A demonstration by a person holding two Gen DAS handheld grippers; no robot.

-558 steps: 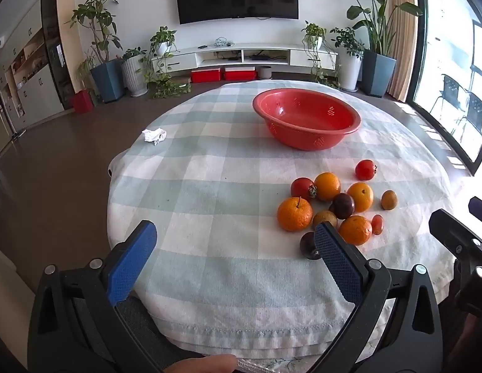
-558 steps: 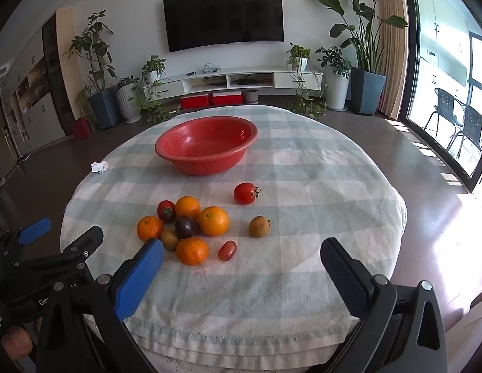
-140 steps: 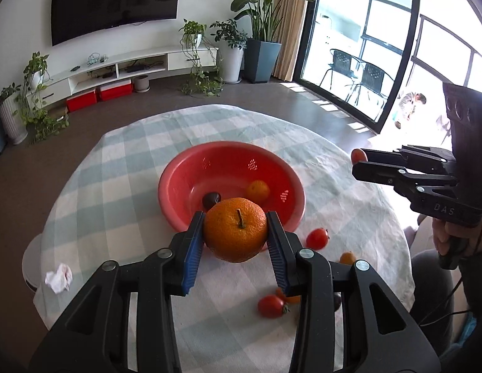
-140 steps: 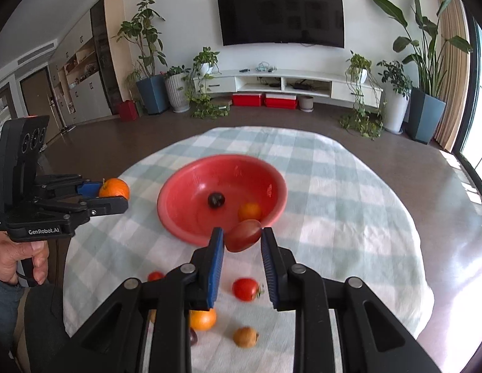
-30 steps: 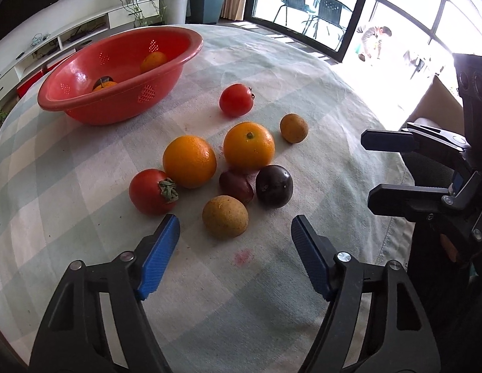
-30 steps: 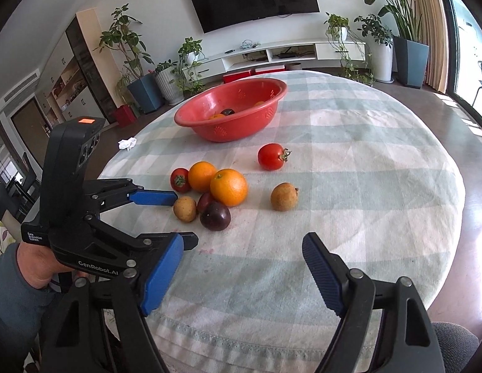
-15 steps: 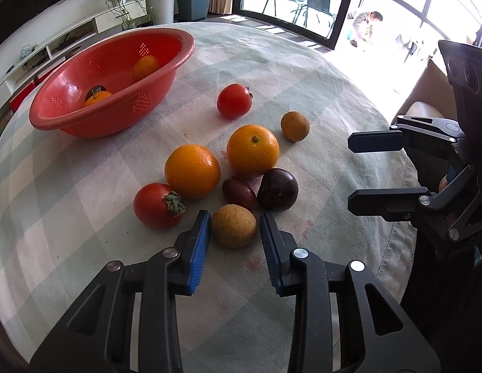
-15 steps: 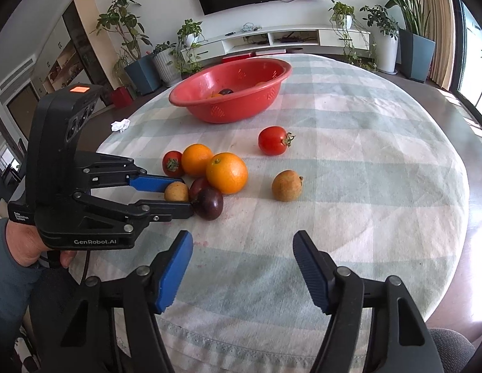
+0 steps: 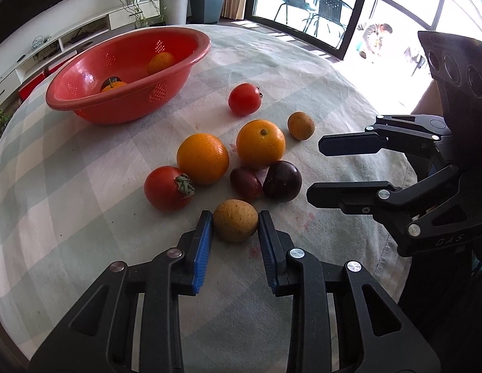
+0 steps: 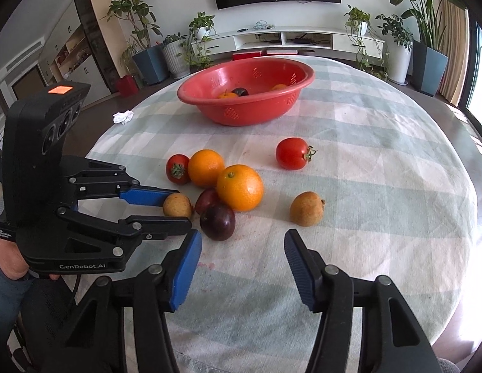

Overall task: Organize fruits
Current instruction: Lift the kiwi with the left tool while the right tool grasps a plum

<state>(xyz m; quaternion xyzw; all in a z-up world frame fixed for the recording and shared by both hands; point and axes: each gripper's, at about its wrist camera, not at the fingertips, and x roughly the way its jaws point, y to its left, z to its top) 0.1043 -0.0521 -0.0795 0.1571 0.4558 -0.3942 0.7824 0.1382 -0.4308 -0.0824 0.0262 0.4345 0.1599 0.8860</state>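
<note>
My left gripper (image 9: 235, 219) is shut on a small tan fruit (image 9: 235, 221) that rests on the checked tablecloth; it also shows in the right wrist view (image 10: 177, 205). Beside it lie a red tomato (image 9: 166, 188), two oranges (image 9: 203, 158) (image 9: 260, 143), and two dark plums (image 9: 282, 181) (image 9: 245, 182). Farther off are another tomato (image 9: 244, 103) and a second tan fruit (image 9: 300, 125). My right gripper (image 10: 241, 250) is open and empty, just short of the dark plum (image 10: 217, 222). The red bowl (image 10: 245, 110) holds several fruits.
A crumpled white tissue (image 10: 123, 117) lies at the table's far left edge. The round table's rim (image 10: 458, 304) curves close on the right. Plants and a TV shelf stand beyond the table.
My left gripper has closed fully onto the small tan fruit. My right gripper has moved forward toward the fruit cluster, still open.
</note>
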